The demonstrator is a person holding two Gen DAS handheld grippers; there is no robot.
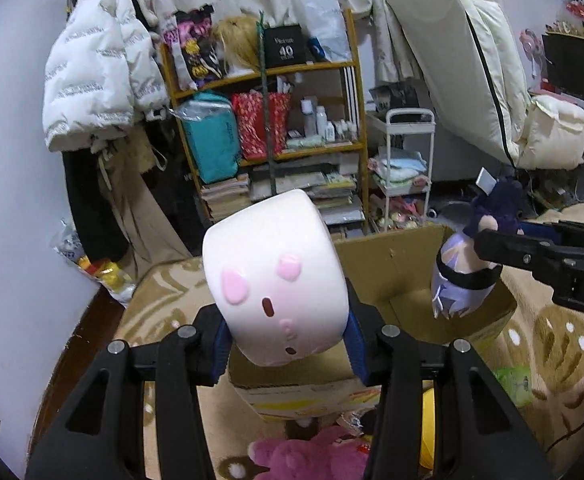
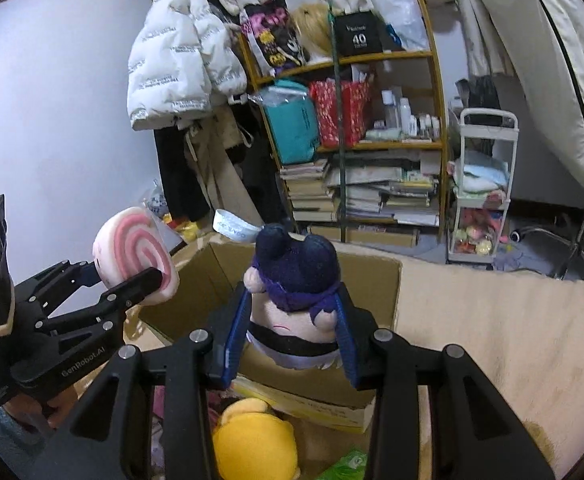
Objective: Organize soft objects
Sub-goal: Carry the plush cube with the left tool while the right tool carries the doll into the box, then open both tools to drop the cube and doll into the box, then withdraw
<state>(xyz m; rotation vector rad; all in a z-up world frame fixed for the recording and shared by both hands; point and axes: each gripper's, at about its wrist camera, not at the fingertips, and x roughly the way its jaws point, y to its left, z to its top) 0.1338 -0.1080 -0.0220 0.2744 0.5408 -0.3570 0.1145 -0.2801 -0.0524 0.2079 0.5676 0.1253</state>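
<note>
Left wrist view: my left gripper (image 1: 287, 344) clamps a white roll-cake plush (image 1: 273, 280) between its blue pads, the pink-cheeked face turned toward the camera; it hangs above the near edge of the open cardboard box (image 1: 396, 276). Right wrist view: my right gripper (image 2: 292, 340) grips a purple-haired plush doll (image 2: 292, 300) at the body, head upward, over the same box; the roll-cake plush shows its pink spiral end at left. The box stands on a beige patterned blanket (image 1: 548, 344); a pink plush (image 1: 304, 456) and a yellow plush (image 2: 251, 440) lie on the near side of it; a cluttered wooden shelf (image 2: 372, 120) stands behind.
</note>
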